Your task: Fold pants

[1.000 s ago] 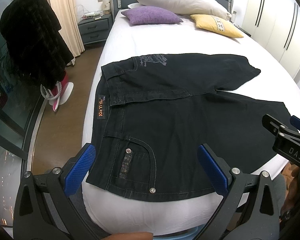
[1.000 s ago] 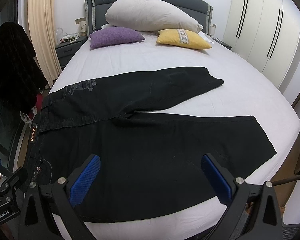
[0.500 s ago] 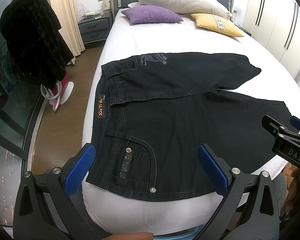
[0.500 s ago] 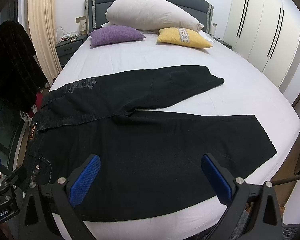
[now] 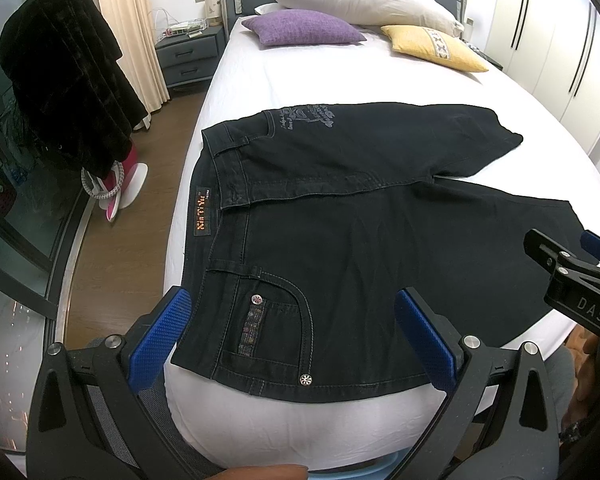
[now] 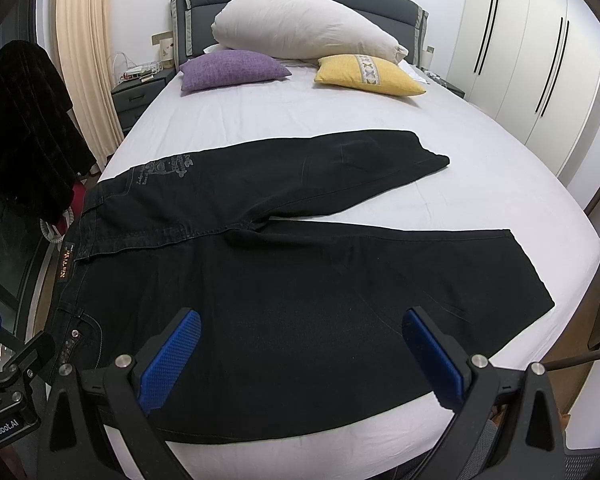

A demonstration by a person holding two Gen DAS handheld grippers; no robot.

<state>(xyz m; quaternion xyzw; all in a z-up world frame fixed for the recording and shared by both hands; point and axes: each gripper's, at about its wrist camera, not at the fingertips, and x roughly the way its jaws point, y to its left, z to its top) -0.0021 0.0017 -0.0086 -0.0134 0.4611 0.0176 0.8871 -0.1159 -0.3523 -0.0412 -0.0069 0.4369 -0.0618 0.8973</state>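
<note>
Black jeans (image 5: 360, 240) lie flat on the white bed (image 5: 292, 76), waistband at the left, both legs running right and spread apart in a V. They also fill the right wrist view (image 6: 300, 280). My left gripper (image 5: 292, 320) is open and empty, hovering at the bed's near edge over the front pocket. My right gripper (image 6: 300, 340) is open and empty, hovering over the near leg. The right gripper's side shows at the right of the left wrist view (image 5: 572, 276).
A white pillow (image 6: 304, 28), purple cushion (image 6: 232, 68) and yellow cushion (image 6: 368, 74) sit at the headboard. A nightstand (image 5: 188, 56) and a dark coat on a stand (image 5: 60, 92) are left of the bed. White wardrobes (image 6: 540, 60) stand at right.
Both grippers have drifted very slightly; the jeans lie as before. Both stay open and empty.
</note>
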